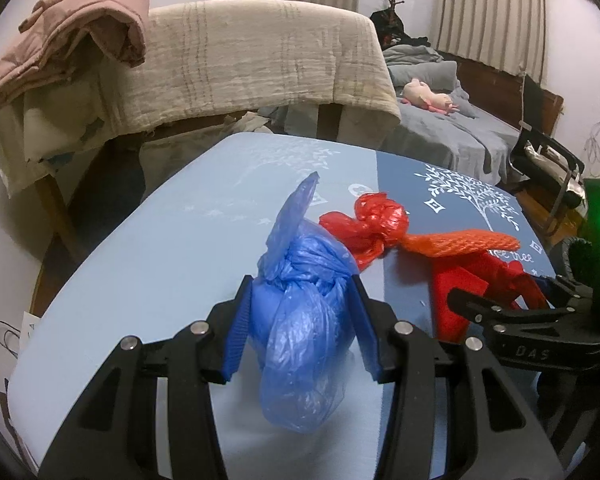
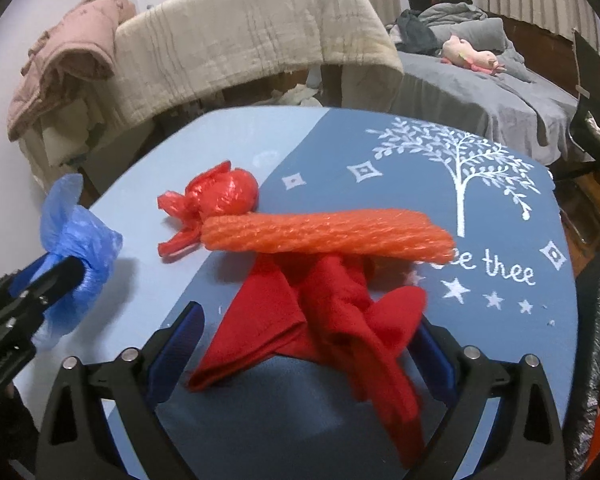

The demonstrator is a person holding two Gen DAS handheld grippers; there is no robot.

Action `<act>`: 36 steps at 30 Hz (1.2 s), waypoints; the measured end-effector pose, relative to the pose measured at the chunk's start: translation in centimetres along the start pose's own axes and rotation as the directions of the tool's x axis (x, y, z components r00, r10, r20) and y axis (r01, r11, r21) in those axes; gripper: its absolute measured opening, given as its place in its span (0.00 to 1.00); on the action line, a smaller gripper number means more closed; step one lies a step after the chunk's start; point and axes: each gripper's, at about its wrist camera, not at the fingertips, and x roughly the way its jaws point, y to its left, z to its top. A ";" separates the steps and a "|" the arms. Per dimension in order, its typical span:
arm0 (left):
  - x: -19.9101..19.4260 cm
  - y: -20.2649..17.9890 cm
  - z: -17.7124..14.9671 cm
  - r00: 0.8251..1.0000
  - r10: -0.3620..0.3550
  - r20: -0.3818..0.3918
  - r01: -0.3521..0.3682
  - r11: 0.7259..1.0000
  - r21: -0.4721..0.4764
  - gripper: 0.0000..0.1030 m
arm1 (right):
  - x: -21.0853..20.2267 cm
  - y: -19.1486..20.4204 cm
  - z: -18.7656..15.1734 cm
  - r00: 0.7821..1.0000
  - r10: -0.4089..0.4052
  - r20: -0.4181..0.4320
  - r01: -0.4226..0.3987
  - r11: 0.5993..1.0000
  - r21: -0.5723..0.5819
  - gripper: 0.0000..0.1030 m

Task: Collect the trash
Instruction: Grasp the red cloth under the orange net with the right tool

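My left gripper (image 1: 302,292) is shut on a knotted blue plastic bag (image 1: 300,320), its blue pads pressing both sides; the right wrist view shows this bag (image 2: 80,248) in the left gripper (image 2: 66,276) at the table's left edge. On the blue printed tablecloth (image 2: 380,152) lie a knotted red plastic bag (image 2: 224,196), an orange foam net sleeve (image 2: 328,234) and a crumpled red cloth (image 2: 324,312). My right gripper (image 2: 310,316) stands wide open around the red cloth, whose near part is blurred. The left wrist view shows the right gripper (image 1: 508,292) at the red cloth (image 1: 456,292).
Behind the table (image 1: 140,280) stands a chair draped in beige cloth (image 1: 260,52) with a pink jacket (image 1: 72,28). A bed with grey bedding (image 1: 440,120) and a pink plush toy (image 1: 428,98) is at the back right. Dark plastic lining (image 2: 596,340) shows at the right edge.
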 end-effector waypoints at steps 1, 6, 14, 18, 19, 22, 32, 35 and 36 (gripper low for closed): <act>0.0 0.1 0.0 1.000 0.000 -0.001 0.000 1.000 -0.003 0.44 | 0.2 0.0 0.0 1.000 0.000 -0.005 0.000 1.000 0.002 0.89; 0.1 0.3 -0.2 1.000 -0.006 -0.009 0.005 1.000 -0.014 0.44 | 0.5 0.5 -0.2 1.000 -0.003 -0.028 0.003 1.000 -0.014 0.73; -0.4 -0.2 0.0 1.000 -0.013 0.000 0.013 1.000 -0.011 0.44 | -0.1 0.2 -0.5 0.999 0.014 -0.044 -0.016 0.999 -0.044 0.28; -0.9 -0.9 0.0 1.000 -0.024 0.008 0.024 1.000 0.001 0.44 | -1.1 -0.3 -1.0 0.998 0.048 -0.042 -0.049 0.998 -0.042 0.17; -1.0 -1.2 0.0 1.000 -0.027 0.009 0.027 1.000 0.004 0.44 | -1.4 -0.4 -1.2 0.998 0.052 -0.038 -0.054 0.998 -0.045 0.16; -1.3 -1.8 -0.2 0.999 -0.036 0.010 0.036 0.999 0.012 0.44 | -2.5 -0.9 -1.6 0.998 0.066 -0.024 -0.067 0.997 -0.037 0.15; -2.6 -4.4 0.0 0.996 -0.082 0.023 0.082 0.996 0.031 0.44 | -6.9 -3.4 -2.3 0.996 0.081 0.024 -0.081 0.997 0.000 0.15; -3.0 -5.6 0.0 0.995 -0.100 0.027 0.099 0.994 0.044 0.44 | -8.1 -3.9 -2.7 0.996 0.084 0.039 -0.084 0.996 0.006 0.15; -3.2 -6.0 0.0 0.994 -0.107 0.027 0.105 0.993 0.049 0.44 | -8.4 -4.0 -2.7 0.995 0.085 0.045 -0.085 0.996 0.009 0.15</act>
